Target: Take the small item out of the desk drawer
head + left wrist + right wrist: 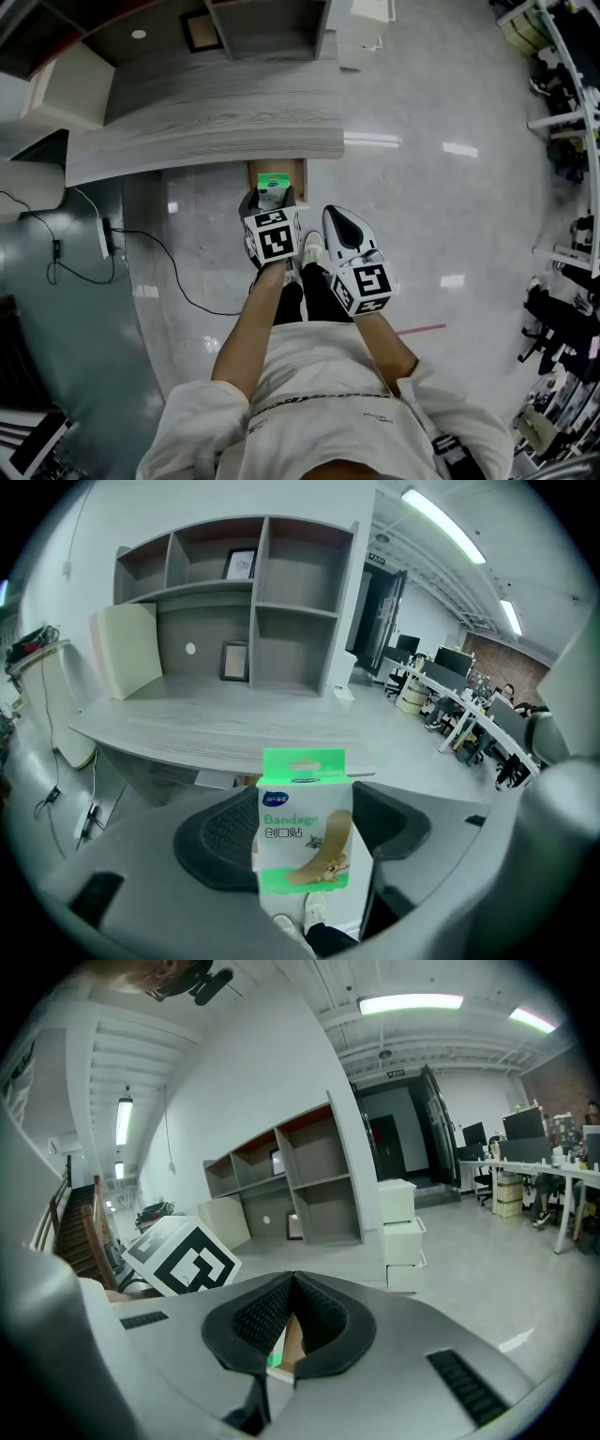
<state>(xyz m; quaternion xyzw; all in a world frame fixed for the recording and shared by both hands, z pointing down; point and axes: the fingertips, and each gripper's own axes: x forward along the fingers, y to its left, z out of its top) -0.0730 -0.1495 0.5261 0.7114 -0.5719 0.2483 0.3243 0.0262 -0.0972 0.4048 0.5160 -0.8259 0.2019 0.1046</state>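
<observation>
A green and white bandage box [303, 822] stands upright between the black pads [217, 841] of my left gripper [305, 808], which is shut on it. In the head view the bandage box [273, 188] sits just above the open brown drawer [298, 178] under the front edge of the grey wooden desk [206, 112], with the left gripper [272, 199] behind it. My right gripper [330, 214] hovers beside it to the right, over the floor. In its own view the right gripper [293, 1281] has its jaws shut, tips touching, holding nothing.
An open shelf unit [253, 602] stands on the desk. A power strip with cables [101, 239] lies on the floor at left. White stacked drawer units [401, 1232] stand right of the desk. The person's shoe [312, 246] is under the grippers. Office desks and chairs [562, 141] fill the far right.
</observation>
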